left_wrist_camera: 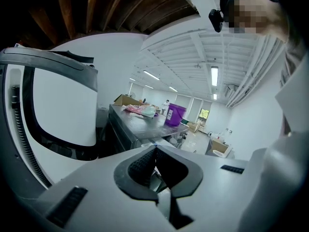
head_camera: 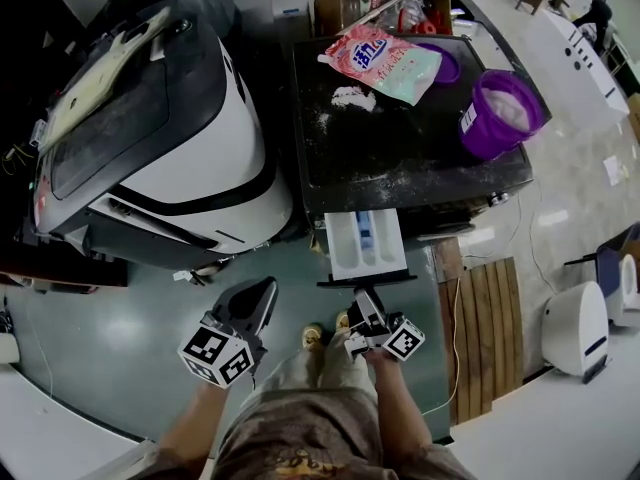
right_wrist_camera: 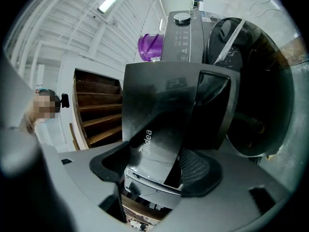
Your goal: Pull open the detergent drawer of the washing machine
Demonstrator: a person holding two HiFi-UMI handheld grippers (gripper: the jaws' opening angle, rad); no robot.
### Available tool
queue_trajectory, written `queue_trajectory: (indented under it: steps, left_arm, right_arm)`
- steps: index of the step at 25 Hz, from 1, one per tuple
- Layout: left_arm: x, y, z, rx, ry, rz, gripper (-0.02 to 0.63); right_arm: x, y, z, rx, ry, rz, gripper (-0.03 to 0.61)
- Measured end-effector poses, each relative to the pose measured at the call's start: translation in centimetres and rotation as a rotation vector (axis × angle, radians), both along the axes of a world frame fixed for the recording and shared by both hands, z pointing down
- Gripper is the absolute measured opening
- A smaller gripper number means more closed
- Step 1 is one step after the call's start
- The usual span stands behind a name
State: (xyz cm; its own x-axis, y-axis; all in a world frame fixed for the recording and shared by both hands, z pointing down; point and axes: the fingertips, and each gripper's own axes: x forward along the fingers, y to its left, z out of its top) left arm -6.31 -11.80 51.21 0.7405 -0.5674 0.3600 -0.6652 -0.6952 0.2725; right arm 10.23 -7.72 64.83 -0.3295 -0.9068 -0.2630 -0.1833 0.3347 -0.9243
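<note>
— Closest to the lens? The person's trousers (head_camera: 300, 433), and just beyond them the two grippers. Which one matters?

— The right gripper (head_camera: 362, 303). The detergent drawer (head_camera: 365, 243) lies straight ahead of it, sticking out of the front of the washing machine (head_camera: 400, 163) toward the person, near the machine's left corner as the head view shows it.

— And its long axis?

— It runs from the machine to the person, in line with that gripper (so any further pull goes straight back along it).

— Is it holding the drawer?

— In the right gripper view the jaws stand wide with the drawer's dark front panel between them. The pads look pressed on it, so I read that as a grip.

— The left gripper (head_camera: 262, 293)?

— It is off to the left of the drawer, well apart from it, with its jaws together on nothing.

— How does the drawer look?

— It is a white tray split lengthwise into compartments, with a blue piece in the middle one. The front is dark and glossy with pale brand lettering. Much of the tray is already showing, so I judge the pull nearly done.
</note>
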Motion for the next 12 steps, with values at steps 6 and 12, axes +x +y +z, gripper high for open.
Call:
queue_trajectory:
  steps: [6, 12]
  left_arm:
    - [0.41, 0.35, 0.35, -0.006, -0.004, 0.019, 0.023]
    - [0.5, 0.36, 0.39, -0.009, -0.008, 0.027, 0.023]
  right_arm:
    - [0.04, 0.09, -0.11, 0.004, 0.003, 0.007, 0.31]
    - [0.08, 0.2, 0.27, -0.004, 0.003, 0.006, 0.314]
